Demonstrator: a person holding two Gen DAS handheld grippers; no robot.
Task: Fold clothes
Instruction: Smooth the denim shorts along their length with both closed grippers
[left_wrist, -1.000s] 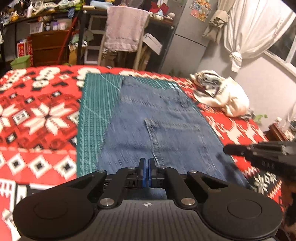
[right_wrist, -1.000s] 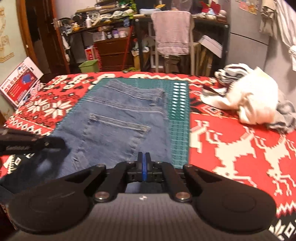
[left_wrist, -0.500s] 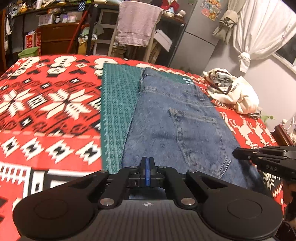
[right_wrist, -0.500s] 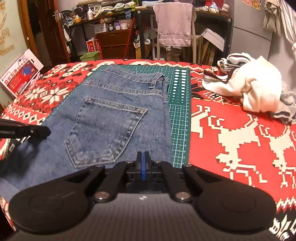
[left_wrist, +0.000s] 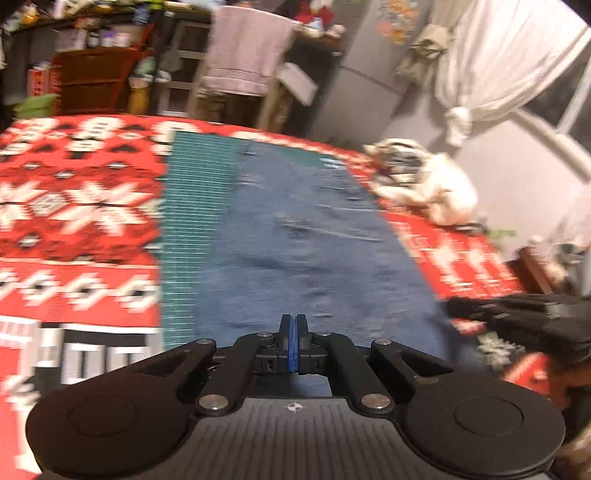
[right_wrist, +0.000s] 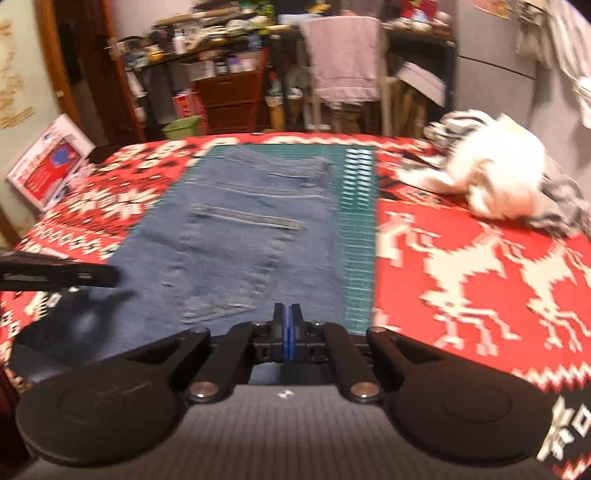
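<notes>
Blue jeans lie lengthwise on a green cutting mat, back pocket up, waistband at the far end. My left gripper is shut at the near end of the denim, which runs right up under its fingertips. The right gripper shows at the jeans' right edge. In the right wrist view the same jeans fill the mat. There my right gripper is shut at their near end, and the left gripper juts in over their left edge. Both views are motion-blurred.
A red and white patterned blanket covers the surface around the mat. A heap of white and striped clothes lies at the far right. Beyond the far edge stand a chair draped with a pink towel and cluttered shelves.
Both grippers have drawn back and risen from half a second ago, so the pocket looks smaller and farther. The jeans' waistband stays at the mat's far end. Both grippers remain shut.
</notes>
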